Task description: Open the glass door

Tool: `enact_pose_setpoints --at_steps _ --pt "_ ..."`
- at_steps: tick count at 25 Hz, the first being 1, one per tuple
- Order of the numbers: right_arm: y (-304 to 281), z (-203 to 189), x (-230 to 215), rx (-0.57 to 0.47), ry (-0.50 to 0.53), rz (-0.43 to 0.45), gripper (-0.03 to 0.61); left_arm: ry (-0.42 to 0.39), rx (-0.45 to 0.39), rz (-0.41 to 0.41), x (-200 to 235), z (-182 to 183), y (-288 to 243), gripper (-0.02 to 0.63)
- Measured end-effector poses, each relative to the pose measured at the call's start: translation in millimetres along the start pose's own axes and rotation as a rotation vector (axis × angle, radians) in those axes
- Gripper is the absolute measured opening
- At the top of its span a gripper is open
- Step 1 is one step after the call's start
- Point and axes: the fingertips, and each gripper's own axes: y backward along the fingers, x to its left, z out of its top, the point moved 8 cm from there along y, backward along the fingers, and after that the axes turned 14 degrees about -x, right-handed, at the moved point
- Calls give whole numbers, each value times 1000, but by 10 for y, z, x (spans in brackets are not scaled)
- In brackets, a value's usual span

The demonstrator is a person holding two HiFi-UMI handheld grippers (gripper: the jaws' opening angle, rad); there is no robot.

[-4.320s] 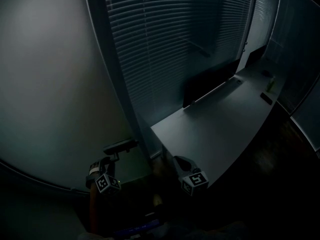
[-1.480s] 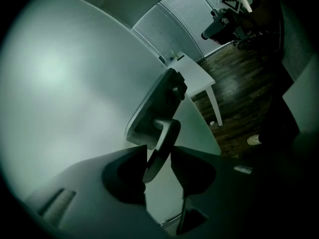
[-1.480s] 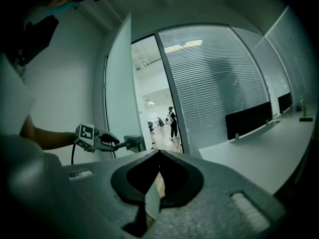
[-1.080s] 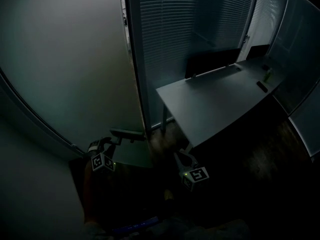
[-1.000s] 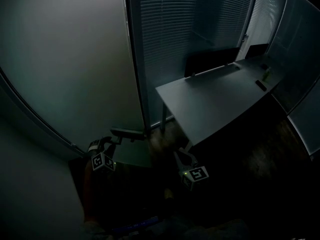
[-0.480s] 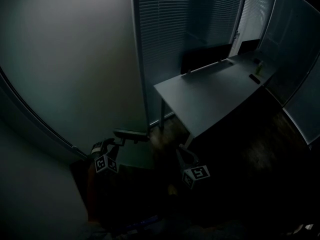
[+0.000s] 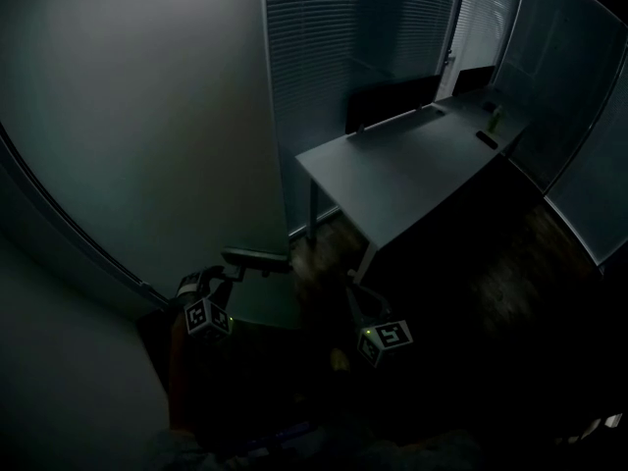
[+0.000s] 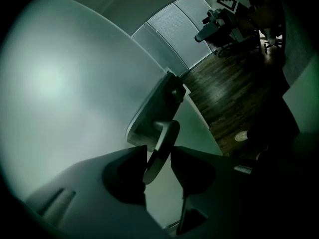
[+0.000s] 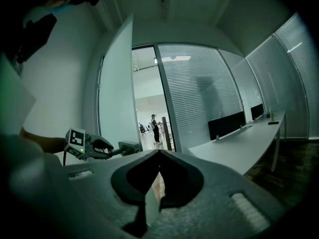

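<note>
1. Left gripper (image 8: pixel 159 148): the fingers (image 8: pixel 130 176) pinch the door handle (image 8: pixel 165 136), one pad on each side of the lever. This grip matches the frames of a second ago.
2. Right gripper (image 9: pixel 159 156): the fingers are pressed together with nothing between them, held apart from the handle.
3. Glass door (image 8: pixel 60 93): the frosted leaf lies directly beyond the left fingers and carries the handle.
4. Change: in the earliest frame the leaf edge met the blind-covered partition. Now a lit doorway (image 9: pixel 149 108) shows beyond the right fingers.
5. Judgement: the door is substantially open, and only further swing or release remains.
6. The tabletop (image 9: pixel 239 143) lies farther out, clear of the door.
</note>
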Motion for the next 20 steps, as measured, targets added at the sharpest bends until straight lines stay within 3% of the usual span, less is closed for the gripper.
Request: enact_pose_setpoints --at_steps 9,20 --pt "373 -7 405 3 9 -22 2 -10 -28 1 -144 -53 359 150" --pt "606 4 512 7 17 -39 2 -26 -22 -22 -258 -76 578 150"
